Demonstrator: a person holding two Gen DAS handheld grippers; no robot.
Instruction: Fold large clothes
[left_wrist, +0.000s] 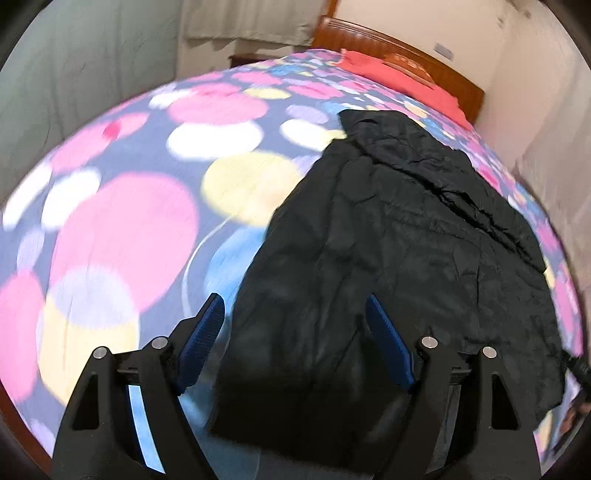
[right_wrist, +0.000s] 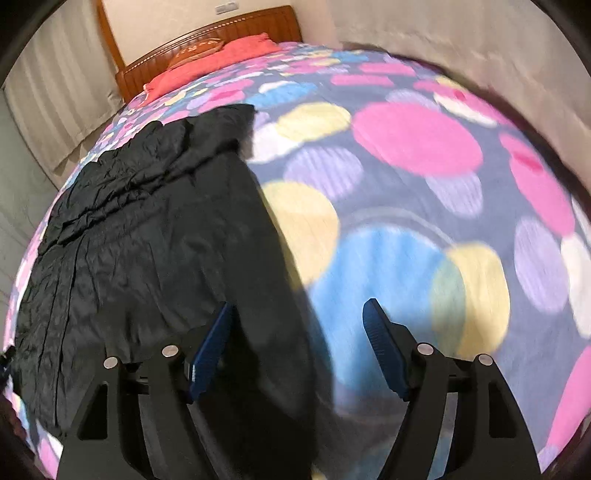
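Hovering over the bed, both grippers have their fingers spread wide with nothing clamped between them. The black garment lies flat on the dotted bedspread, its long axis running away from the fingers toward the red pillow and the wooden headboard.

In the left wrist view the left gripper frames the garment's left edge: that edge passes just inside its left finger, and the cloth fills the gap across to the other finger. In the right wrist view the right gripper straddles the garment's right edge, with cloth under its left finger and bare bedspread under its right finger.

The step looks like setting up a lengthwise fold, judged from the two edges being lined up. To do it well, each pair of fingers should pinch only its own edge, catching every layer there, at matching points along the length. Lifting evenly would keep the crinkled fabric from skewing. Blur makes the nearest hem hard to read.
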